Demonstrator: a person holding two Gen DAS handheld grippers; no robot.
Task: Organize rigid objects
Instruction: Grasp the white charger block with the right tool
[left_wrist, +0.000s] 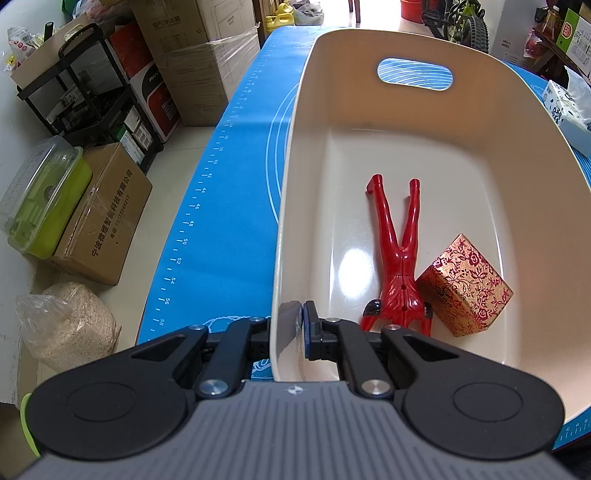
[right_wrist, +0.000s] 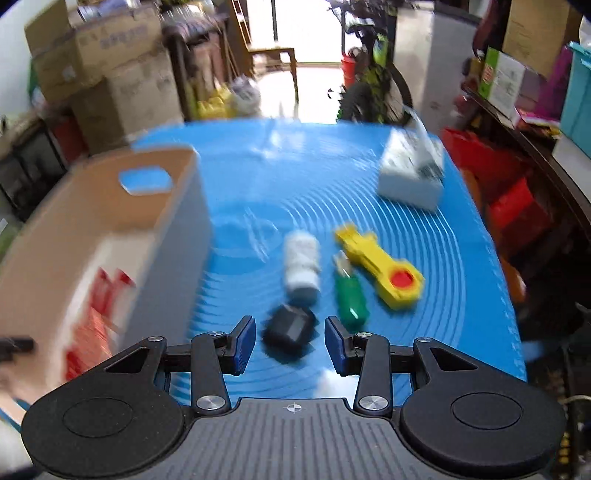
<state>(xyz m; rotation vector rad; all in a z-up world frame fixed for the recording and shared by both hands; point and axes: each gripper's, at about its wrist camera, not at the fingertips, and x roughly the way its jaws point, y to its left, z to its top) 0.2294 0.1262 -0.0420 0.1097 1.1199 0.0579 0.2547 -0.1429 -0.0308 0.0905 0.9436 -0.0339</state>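
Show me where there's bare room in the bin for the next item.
The bin is bare across its far half, from the red figure's feet to the handle slot, and along the left wall beside the figure. The near right corner is crowded: the patterned box sits against the figure. The left gripper clamps the near rim.

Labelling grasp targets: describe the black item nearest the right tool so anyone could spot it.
On the blue mat, right of the cream bin, four loose items lie together. The black blocky object is nearest the camera, between the right tool fingers; it is the only dark one, beside a white bottle.
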